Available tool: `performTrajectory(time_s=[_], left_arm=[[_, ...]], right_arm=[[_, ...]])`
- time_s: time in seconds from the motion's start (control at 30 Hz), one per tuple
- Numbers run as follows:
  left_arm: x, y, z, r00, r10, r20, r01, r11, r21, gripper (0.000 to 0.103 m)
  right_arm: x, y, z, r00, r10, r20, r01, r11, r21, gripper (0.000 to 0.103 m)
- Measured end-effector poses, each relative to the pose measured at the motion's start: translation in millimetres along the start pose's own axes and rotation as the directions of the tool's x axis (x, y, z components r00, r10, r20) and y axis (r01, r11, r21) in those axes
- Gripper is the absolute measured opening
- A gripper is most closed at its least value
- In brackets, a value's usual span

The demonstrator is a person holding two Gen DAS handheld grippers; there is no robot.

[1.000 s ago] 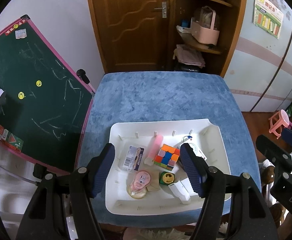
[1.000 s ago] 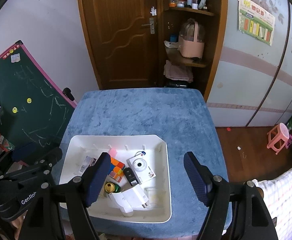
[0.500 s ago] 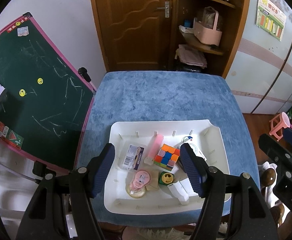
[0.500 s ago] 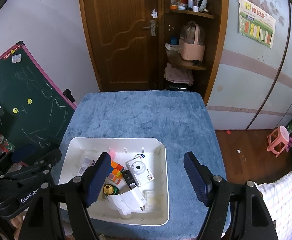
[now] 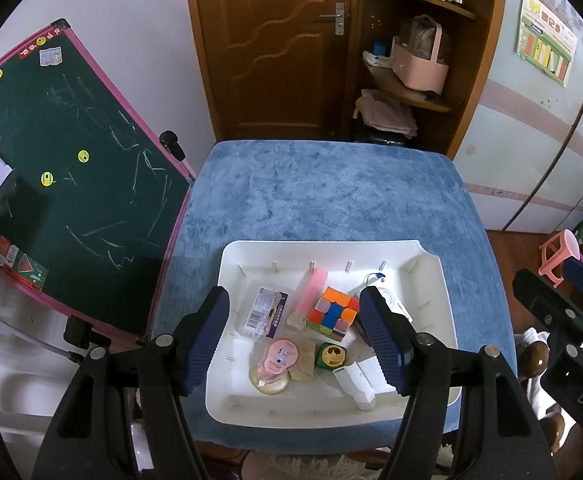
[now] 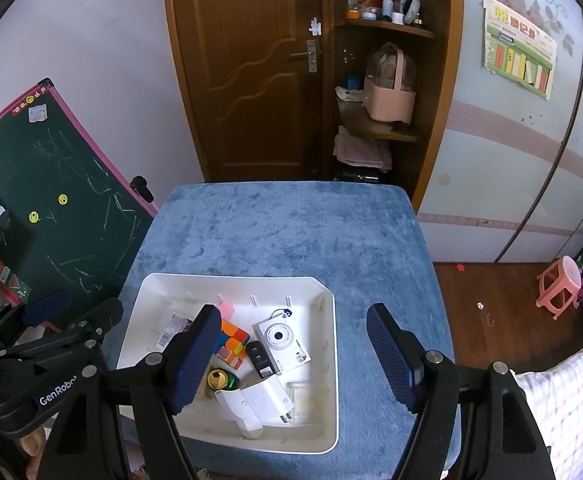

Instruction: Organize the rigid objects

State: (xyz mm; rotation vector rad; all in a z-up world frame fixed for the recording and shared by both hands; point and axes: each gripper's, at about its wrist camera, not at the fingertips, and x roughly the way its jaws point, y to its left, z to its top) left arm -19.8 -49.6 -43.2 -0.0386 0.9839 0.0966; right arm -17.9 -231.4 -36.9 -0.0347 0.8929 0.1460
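Both grippers, left [image 5: 293, 338] and right [image 6: 293, 356], hover spread wide and empty over the white plastic tray [image 5: 331, 414] on the blue plush table [image 5: 331, 200], probably choosing among its jumbled contents: white plug adapter [image 6: 257, 402], multicoloured puzzle cube [image 5: 333, 314], white compact camera [image 6: 279, 338]

1. A home, likely a child's room: a wooden door [image 6: 251, 76] and a corner shelf [image 6: 379, 28] crowded with toiletries.
2. A chalkboard [image 5: 63, 152], a pink stool [image 6: 559, 284] and a wardrobe [image 6: 531, 160].
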Motion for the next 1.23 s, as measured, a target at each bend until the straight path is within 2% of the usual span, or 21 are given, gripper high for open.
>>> performTrajectory(time_s=[1.23], left_arm=[[5,-18,-1,1.000,0.002,-0.005,-0.002,1.000,-0.001,0.072]], right_arm=[[5,-12,-1,1.000,-0.001,-0.012,0.001,1.000,0.019,0.076]])
